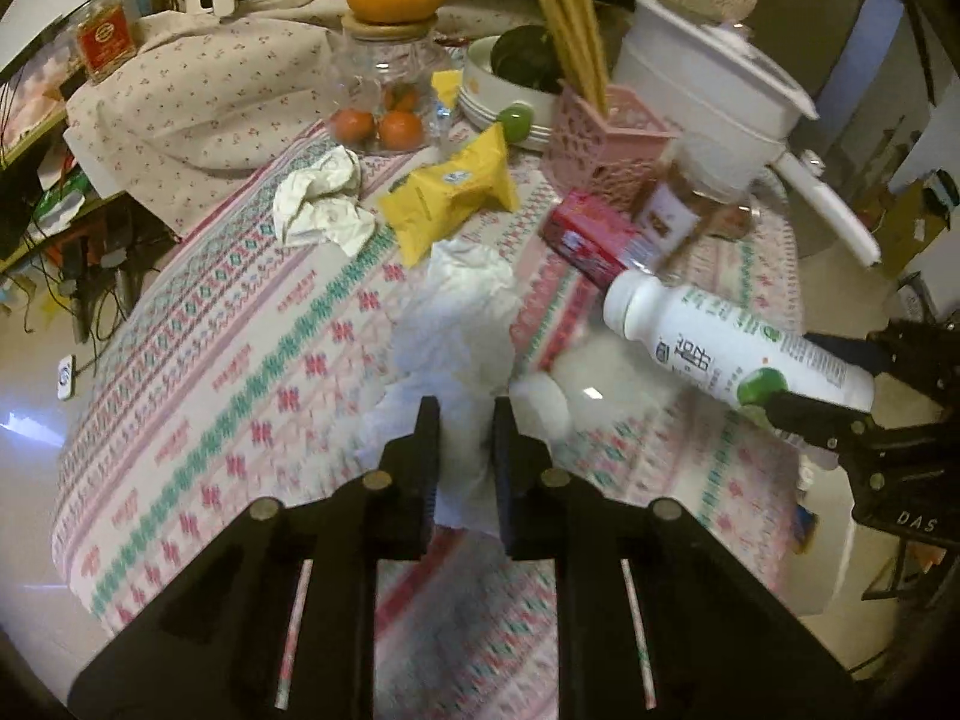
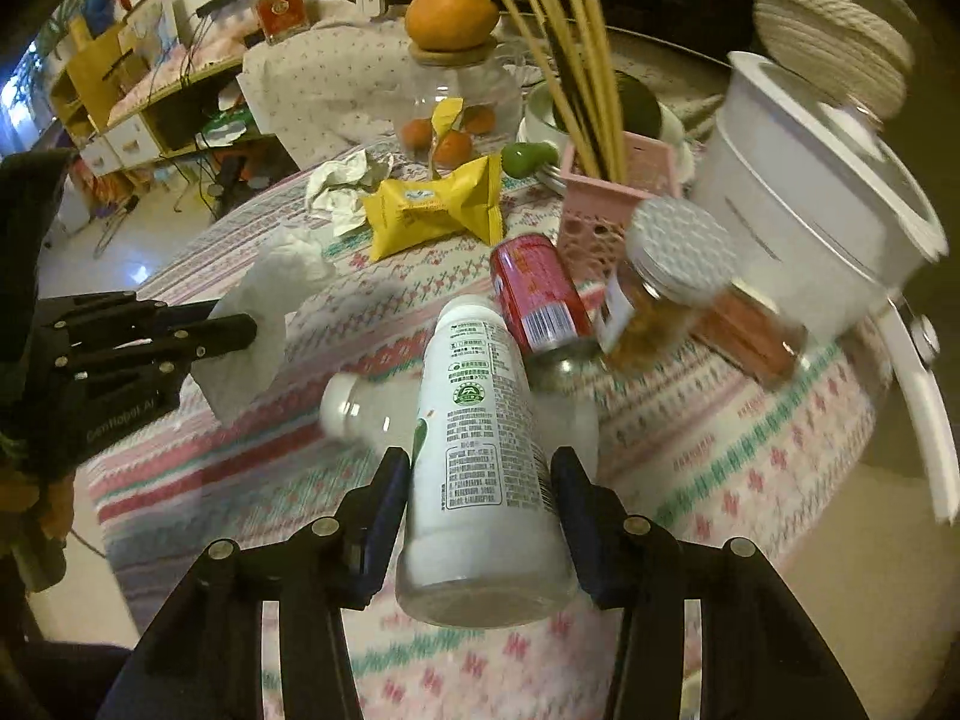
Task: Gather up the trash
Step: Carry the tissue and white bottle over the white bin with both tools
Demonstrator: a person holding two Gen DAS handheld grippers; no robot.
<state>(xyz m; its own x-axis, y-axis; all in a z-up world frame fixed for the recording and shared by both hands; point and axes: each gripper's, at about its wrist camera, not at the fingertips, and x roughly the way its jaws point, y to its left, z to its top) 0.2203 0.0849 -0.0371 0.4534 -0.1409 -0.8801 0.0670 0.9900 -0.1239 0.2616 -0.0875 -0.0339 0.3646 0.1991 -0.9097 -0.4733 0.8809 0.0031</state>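
My left gripper (image 1: 465, 420) is shut on a white crumpled tissue (image 1: 465, 324) and holds it above the patterned tablecloth (image 1: 240, 372); it also shows in the right wrist view (image 2: 258, 324). My right gripper (image 2: 480, 468) is shut on a white plastic bottle (image 2: 480, 432) with printed label, also seen in the left wrist view (image 1: 720, 342). On the table lie a clear bottle with a white cap (image 2: 354, 408), a red can (image 2: 537, 294), a yellow snack wrapper (image 2: 438, 210) and crumpled white paper (image 2: 345, 180).
A pink basket with sticks (image 2: 606, 204), a spice jar (image 2: 666, 282), a white electric pot (image 2: 804, 180), a glass jar with oranges (image 2: 456, 102), a bowl (image 1: 510, 90) and a woven basket (image 2: 828, 30) crowd the table's back and right.
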